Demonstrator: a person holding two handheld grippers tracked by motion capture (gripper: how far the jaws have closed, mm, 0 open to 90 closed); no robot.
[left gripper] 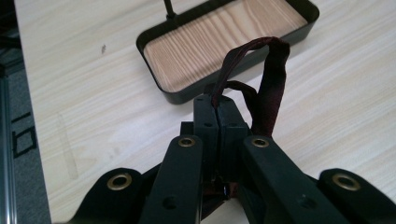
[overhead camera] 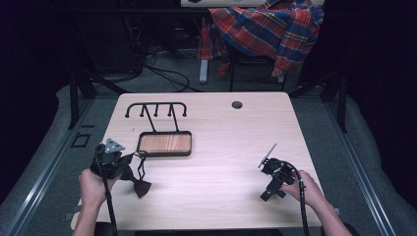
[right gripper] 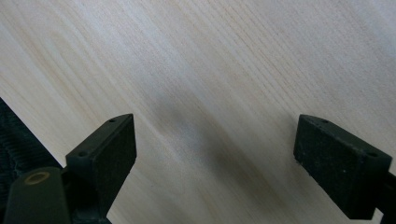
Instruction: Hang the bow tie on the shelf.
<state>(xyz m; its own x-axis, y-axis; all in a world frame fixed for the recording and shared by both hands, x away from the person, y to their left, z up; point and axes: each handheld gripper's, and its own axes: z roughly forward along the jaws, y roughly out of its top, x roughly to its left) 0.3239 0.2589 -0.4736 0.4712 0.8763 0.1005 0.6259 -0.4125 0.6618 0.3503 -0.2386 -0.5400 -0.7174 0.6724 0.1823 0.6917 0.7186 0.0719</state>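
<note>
1. The left gripper (left gripper: 218, 109), near the table's (overhead camera: 221, 142) left edge, has its jaws clamped on the strap (left gripper: 273, 74) of a dark red bow tie (overhead camera: 139, 186).
2. The bow tie droops just beside the wooden tray (overhead camera: 164, 144); it looks light and limp, best held by the strap.
3. The right gripper (right gripper: 215, 154) hovers wide open and empty near the right edge.

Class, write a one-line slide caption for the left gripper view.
Left gripper shut on a dark red strap beside a black wood-lined tray.

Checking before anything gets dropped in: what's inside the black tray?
The black tray shows nothing lying on its wood-grain floor. The rack's stem rises at its far rim. The dark red strap, clamped in the left gripper, covers a small part.
</note>
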